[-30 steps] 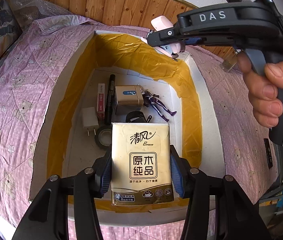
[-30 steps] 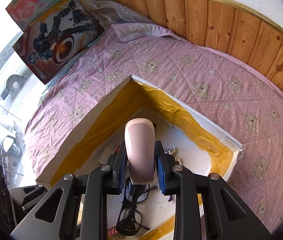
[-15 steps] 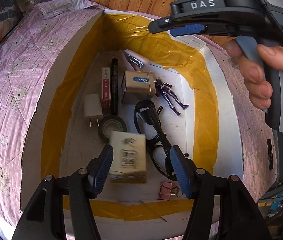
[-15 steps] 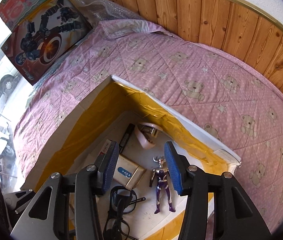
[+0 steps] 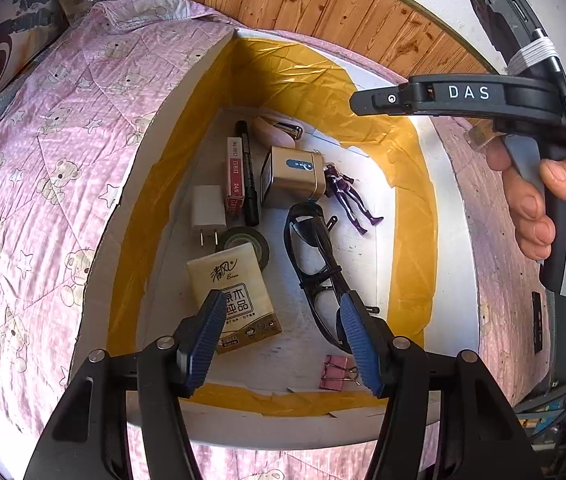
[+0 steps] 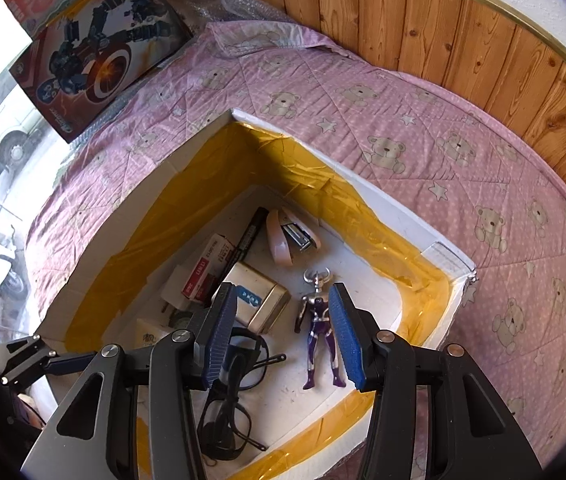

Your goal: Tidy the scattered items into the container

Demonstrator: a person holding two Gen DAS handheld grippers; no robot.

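A white box lined with yellow tape sits on the pink bear quilt. On its floor lie a tissue pack, black glasses, a purple figure, a gold tin, a pink stapler, a white charger, a black marker, a red staple box, a tape roll and a pink binder clip. My left gripper hangs open above the box's near end, empty. My right gripper is open above the figure and tin; the stapler lies beyond.
The quilt spreads around the box up to a wooden wall panel. A toy carton leans at the far left beside bubble wrap. A hand holds the right gripper's handle at the right of the left wrist view.
The left gripper opened and dropped the tissue pack onto the box floor. The right gripper opened and released the pink stapler, which now lies at the box's far corner. Both grippers rose slightly.
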